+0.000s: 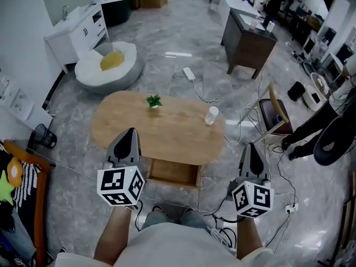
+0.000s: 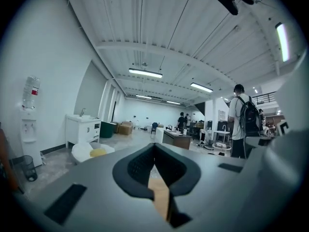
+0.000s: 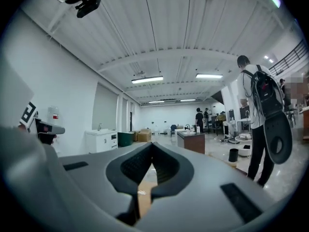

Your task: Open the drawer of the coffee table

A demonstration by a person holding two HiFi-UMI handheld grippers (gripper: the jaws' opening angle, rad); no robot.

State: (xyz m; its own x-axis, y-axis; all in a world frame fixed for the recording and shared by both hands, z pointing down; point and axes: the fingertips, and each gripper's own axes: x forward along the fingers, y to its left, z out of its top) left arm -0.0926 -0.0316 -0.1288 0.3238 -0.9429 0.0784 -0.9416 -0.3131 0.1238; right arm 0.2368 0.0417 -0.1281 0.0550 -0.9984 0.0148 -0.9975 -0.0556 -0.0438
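The left gripper and the right gripper are held level close to the person's body, each with its jaws pressed together on nothing. Below the fingertips and between the two grippers, the drawer stands pulled out of the coffee table toward the person. Farther beyond the fingers, a small plant stands on the tabletop ahead of the left gripper and a clear cup nearer the right.
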